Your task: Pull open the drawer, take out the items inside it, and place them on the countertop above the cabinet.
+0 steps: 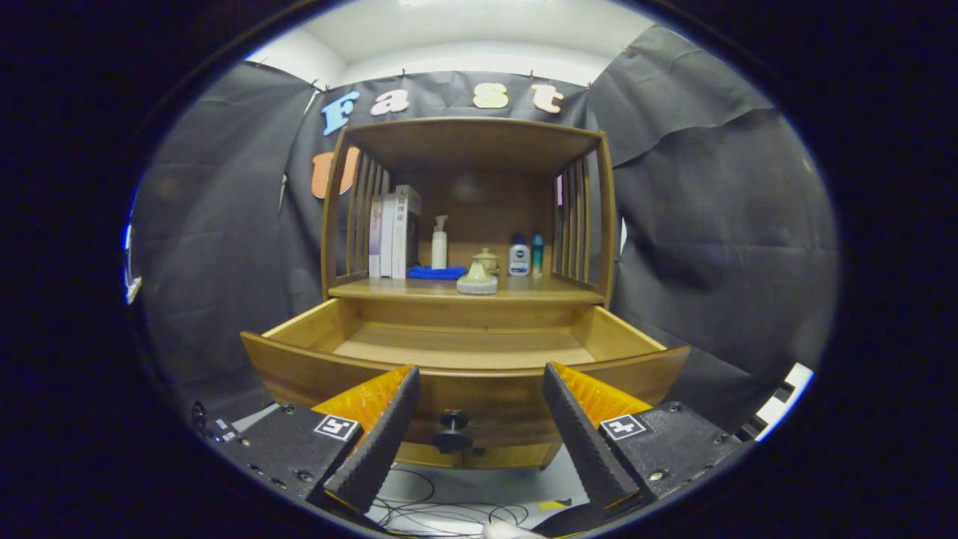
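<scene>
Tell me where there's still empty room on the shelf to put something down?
On the countertop, bare wood lies right of the teapot, in front of the two bottles. The left is crowded: books, pump bottle, blue cloth. The open gripper is empty.

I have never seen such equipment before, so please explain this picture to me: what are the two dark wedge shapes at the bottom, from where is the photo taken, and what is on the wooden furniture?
The camera sits on a hand-held gripper and looks forward along its two fingers; those are the wedges. A person carries this tool; no robot arm is involved. The fingers are spread apart and hold nothing.

Ahead is a wooden cabinet. Its drawer is pulled open, and the part of its inside that shows looks empty. The dark knob on the drawer front lies between the fingers, a little beyond them.

On the countertop above the drawer stand some books, a pump bottle on a blue cloth, a small teapot-like piece with a lidded jar behind it, and two small bottles.
</scene>
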Action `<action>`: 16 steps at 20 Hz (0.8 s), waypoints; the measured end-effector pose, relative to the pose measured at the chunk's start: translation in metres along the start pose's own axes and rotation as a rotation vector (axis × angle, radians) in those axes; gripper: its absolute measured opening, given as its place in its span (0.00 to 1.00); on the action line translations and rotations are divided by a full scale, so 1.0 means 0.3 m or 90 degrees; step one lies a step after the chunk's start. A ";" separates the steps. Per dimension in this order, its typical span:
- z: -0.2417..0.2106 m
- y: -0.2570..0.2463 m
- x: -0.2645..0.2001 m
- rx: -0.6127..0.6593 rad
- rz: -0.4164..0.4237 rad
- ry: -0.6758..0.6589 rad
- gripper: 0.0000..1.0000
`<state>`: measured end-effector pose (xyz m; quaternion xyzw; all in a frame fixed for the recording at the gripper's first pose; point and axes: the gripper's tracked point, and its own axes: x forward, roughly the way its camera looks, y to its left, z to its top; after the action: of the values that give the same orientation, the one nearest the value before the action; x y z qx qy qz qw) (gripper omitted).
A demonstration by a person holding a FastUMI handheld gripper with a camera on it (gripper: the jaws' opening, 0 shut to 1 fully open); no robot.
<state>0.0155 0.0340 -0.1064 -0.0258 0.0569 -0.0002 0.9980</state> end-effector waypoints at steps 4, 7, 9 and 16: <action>-0.086 0.047 0.066 -0.022 0.013 0.035 1.00; -0.116 0.058 0.109 -0.025 0.009 0.049 1.00; -0.130 0.036 0.132 -0.017 -0.008 0.057 1.00; -0.135 0.050 0.151 0.006 -0.004 0.044 1.00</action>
<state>0.0560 0.0469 -0.1525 -0.0212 0.0909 -0.0041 0.9956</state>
